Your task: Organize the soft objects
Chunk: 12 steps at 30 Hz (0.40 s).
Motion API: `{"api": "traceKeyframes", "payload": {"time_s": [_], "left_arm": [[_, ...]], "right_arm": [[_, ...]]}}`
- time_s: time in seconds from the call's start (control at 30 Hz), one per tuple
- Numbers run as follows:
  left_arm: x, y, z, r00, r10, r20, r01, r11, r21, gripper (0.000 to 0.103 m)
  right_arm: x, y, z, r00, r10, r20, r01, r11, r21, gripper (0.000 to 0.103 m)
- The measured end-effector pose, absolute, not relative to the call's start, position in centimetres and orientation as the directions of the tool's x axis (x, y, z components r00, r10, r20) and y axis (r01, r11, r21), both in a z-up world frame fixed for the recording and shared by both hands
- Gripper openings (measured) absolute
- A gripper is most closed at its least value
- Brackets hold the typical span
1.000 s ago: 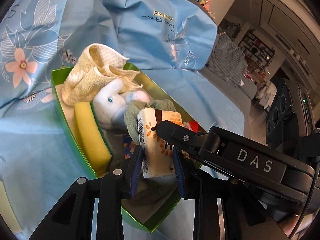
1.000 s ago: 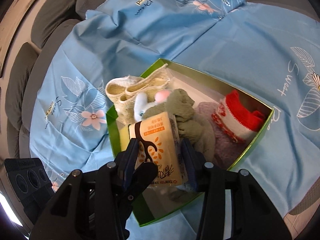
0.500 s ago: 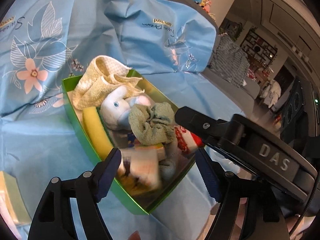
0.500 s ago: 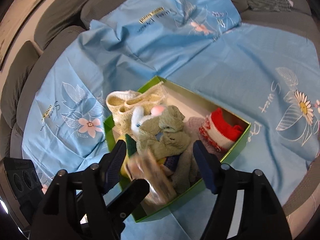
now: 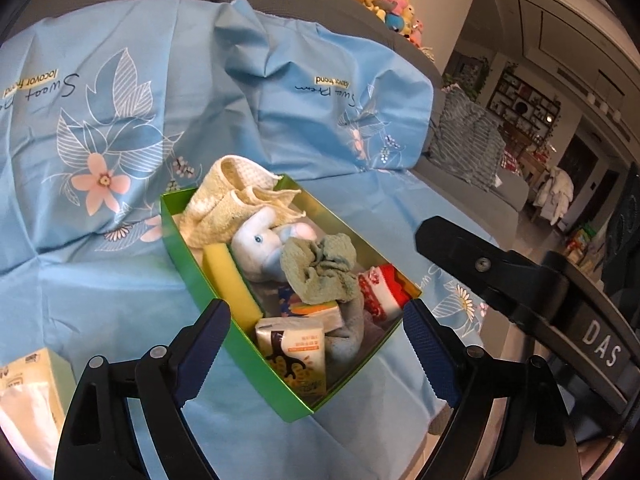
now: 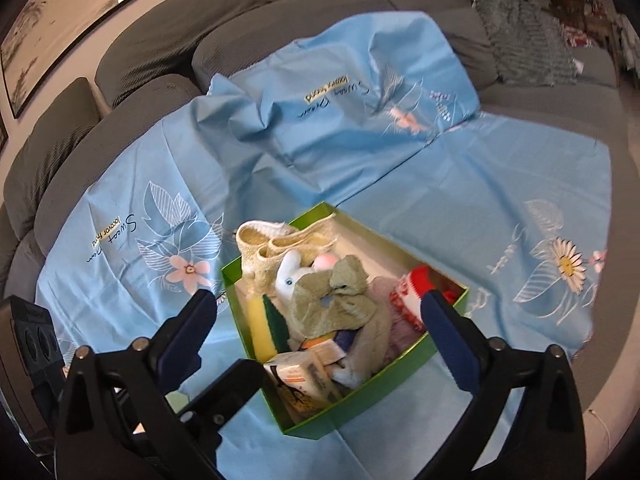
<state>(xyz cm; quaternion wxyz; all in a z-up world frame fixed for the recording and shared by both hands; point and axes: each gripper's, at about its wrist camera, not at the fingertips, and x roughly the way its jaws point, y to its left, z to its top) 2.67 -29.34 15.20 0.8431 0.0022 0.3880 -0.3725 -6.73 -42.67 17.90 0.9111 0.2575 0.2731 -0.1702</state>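
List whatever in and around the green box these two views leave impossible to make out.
- Box floor: both views, buried under the items in the green box.
- Blue patterned item: left wrist view, mostly under the green cloth; kind unclear.
- Pale pack: left wrist view, cut off by the frame edge.
- Print on the tissue pack: right wrist view, too small and tilted to read.
- Red and white sock: right wrist view, partly behind a gripper finger.

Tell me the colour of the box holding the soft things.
Green box, clearest in the left wrist view.
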Motion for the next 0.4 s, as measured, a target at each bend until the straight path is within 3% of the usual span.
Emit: {"api": "traceKeyframes", "payload": {"time_s": [0.4], "left_arm": [[2.60, -29.04, 15.30, 0.433, -0.639, -0.636, 0.618, 0.724, -0.307, 0.088]], "right_arm": [[-7.27, -43.05, 17.57, 0.755, -0.231, -0.613, 0.514, 0.789, 0.336, 0.102]]}}
